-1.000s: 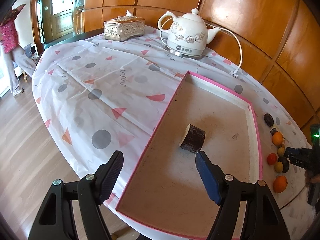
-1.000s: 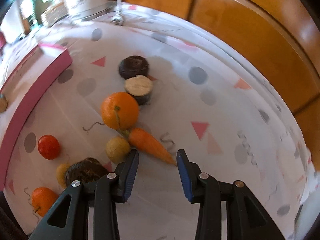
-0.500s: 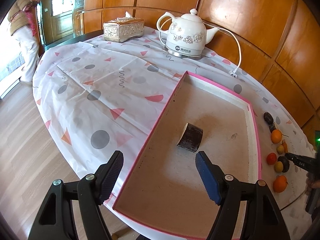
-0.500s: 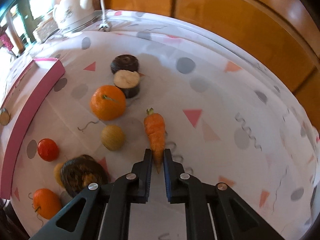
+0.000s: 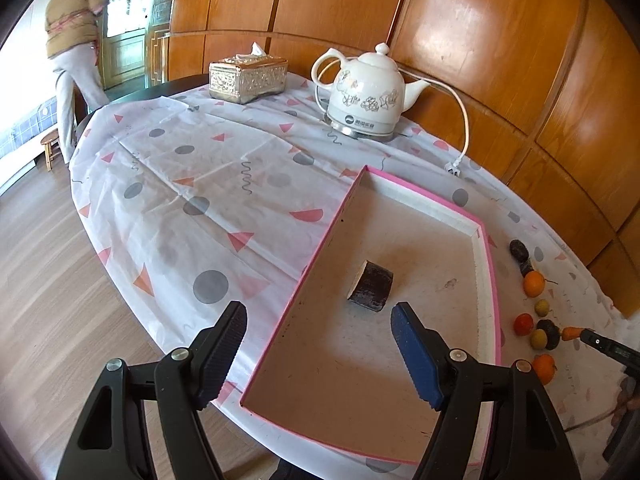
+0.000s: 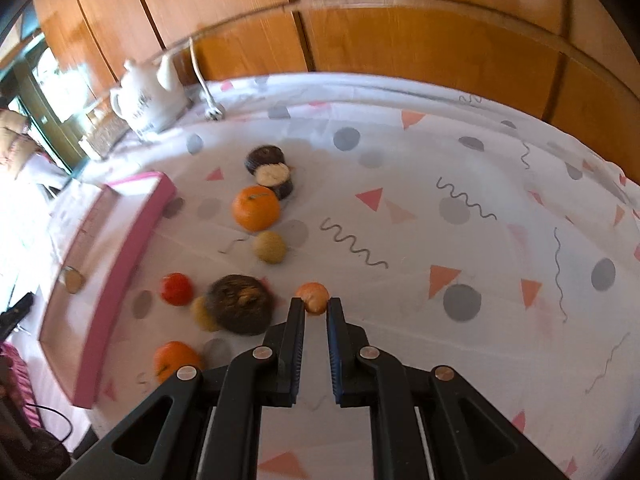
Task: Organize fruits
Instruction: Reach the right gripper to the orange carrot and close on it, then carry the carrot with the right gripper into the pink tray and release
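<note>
The right gripper [image 6: 316,306] is clenched on a small carrot [image 6: 313,297], its two black fingers pinching the narrow end so that the orange root points away from the camera, held just above the patterned tablecloth [image 6: 460,208] that covers the counter. Beside the carrot, toward the pink-edged tray [image 6: 132,236], the other pieces sit in a loose group on the cloth: a dark brown round fruit [image 6: 240,309] with a small yellowish fruit [image 6: 202,314] touching it, a red tomato [image 6: 176,288], an orange [image 6: 174,360] nearest the camera, a tan round fruit [image 6: 270,247], a larger orange [image 6: 256,208], and farther off two dark cut chunks [image 6: 272,168] lying against each other, one showing a pale cut face. This view is somewhat blurred. The left gripper [image 5: 318,350] is released, its jaws standing wide apart with nothing between them, poised over the near end of the tray [image 5: 490,272]. Inside the tray lies a single dark cylindrical chunk [image 5: 371,286] on its side, well apart from the walls. Beyond the tray a white electric kettle [image 5: 368,92] stands on its base, its cord [image 5: 464,120] trailing to a loose plug, and a silver tissue box [image 5: 248,78] sits near the far edge. A person [image 5: 74,40] stands by the doorway in the background.
</note>
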Demonstrator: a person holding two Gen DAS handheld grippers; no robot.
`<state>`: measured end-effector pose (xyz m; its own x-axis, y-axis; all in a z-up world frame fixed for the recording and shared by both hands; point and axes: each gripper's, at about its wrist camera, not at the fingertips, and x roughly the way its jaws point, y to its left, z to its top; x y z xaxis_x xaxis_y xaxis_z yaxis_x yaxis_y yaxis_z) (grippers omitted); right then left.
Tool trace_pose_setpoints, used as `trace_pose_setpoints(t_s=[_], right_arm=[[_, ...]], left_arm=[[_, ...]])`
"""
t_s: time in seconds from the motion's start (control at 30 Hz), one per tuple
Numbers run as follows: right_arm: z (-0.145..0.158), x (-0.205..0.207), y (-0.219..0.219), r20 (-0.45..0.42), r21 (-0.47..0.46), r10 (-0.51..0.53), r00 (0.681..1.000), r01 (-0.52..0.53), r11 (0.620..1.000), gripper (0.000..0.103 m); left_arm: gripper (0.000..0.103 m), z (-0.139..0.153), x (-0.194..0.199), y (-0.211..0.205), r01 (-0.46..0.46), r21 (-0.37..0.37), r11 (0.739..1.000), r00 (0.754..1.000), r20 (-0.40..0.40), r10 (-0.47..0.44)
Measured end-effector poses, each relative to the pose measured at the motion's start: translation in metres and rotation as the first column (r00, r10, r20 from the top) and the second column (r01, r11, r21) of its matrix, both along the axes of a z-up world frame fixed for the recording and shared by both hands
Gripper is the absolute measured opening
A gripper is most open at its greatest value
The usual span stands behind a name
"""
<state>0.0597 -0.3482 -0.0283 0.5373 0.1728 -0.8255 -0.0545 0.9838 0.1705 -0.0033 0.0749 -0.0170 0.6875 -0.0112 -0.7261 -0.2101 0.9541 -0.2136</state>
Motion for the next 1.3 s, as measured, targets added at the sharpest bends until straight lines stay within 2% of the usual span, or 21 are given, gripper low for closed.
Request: trace_pose_setpoints(t_s=[0.2,0.43,0.6,0.77,0.9,1.07,1.1,1.2,1.3], right_arm=[[0.021,-0.012,0.019,0.067,0.069,0.013,0.998,-0.017,0.997,0.011],[0.035,-0.016,0.065,0.116,0.128,0.101,0.988,-0.116,0.985,0.011],[0.044,-0.008,0.118,0.141,0.161,0.211,0.967,-0.233,0.959,0.011],[0.053,0.007,0.189,0.165,0.163,0.333,0.928,-0.359,0.919,0.010],[0.045,0.019,0.242,0.149,0.146,0.387,0.910,-0.407,0.902,0.011],[0.021,0.026,0.281,0.088,0.119,0.429,0.899,-0.437,0.892,0.011],[0.016,0.024,0.284,0.077,0.113,0.435,0.897,-0.442,0.890,0.012],[0.003,0.019,0.287,0.046,0.113,0.443,0.895,-0.446,0.888,0.023],[-0.001,0.012,0.282,0.033,0.110,0.431,0.902,-0.432,0.895,0.024]], left_arm=[[0.076,0.005,-0.005,-0.001,0.006,-0.005,1.000,1.000,0.019,-0.006],[0.076,0.009,-0.009,0.000,-0.008,-0.001,1.000,0.999,0.034,0.008],[0.077,0.006,-0.006,0.006,-0.029,0.000,1.000,0.999,0.022,0.029],[0.077,0.002,-0.005,0.016,-0.056,-0.005,0.998,0.998,0.011,0.056],[0.077,-0.001,-0.005,0.022,-0.075,-0.006,0.997,0.997,0.010,0.076],[0.078,-0.006,-0.004,0.028,-0.096,-0.010,0.995,0.995,-0.003,0.096],[0.078,-0.008,-0.003,0.029,-0.100,-0.013,0.995,0.995,-0.007,0.100],[0.078,-0.009,-0.003,0.030,-0.106,-0.017,0.994,0.994,-0.013,0.106],[0.078,-0.007,-0.004,0.027,-0.101,-0.013,0.995,0.995,-0.006,0.101]])
